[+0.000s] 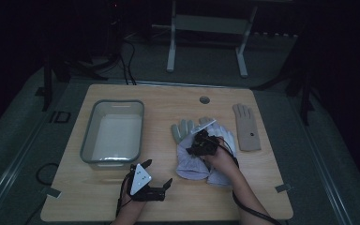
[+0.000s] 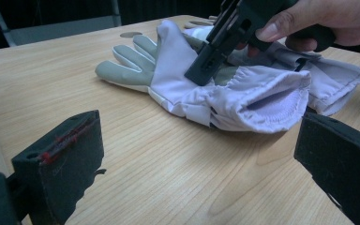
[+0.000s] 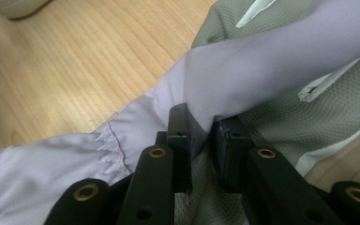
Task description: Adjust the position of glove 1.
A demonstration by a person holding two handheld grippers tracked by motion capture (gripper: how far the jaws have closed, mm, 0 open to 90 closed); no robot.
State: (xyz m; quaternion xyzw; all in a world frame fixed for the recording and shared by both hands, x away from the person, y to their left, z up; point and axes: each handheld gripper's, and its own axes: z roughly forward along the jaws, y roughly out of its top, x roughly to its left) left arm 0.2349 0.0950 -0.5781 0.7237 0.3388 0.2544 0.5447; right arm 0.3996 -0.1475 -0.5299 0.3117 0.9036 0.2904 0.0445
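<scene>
A lavender glove with grey fingers (image 1: 187,157) lies mid-table on top of a second one like it (image 1: 225,136). My right gripper (image 1: 200,142) presses down on it, jaws shut on a raised fold of the lavender fabric (image 3: 243,70); the right gripper's pinch (image 3: 205,127) sits over grey mesh. In the left gripper view the right gripper (image 2: 211,63) bites the glove (image 2: 243,98) just behind its open cuff. My left gripper (image 1: 158,174) rests near the front edge, open, its wide-spread jaws empty and facing the cuff (image 2: 197,159).
A grey plastic bin (image 1: 88,140) stands empty at the table's left. A tan glove (image 1: 247,127) lies flat at the right. A round cable hole (image 1: 204,100) sits near the far edge. Bare wood lies between the bin and the gloves.
</scene>
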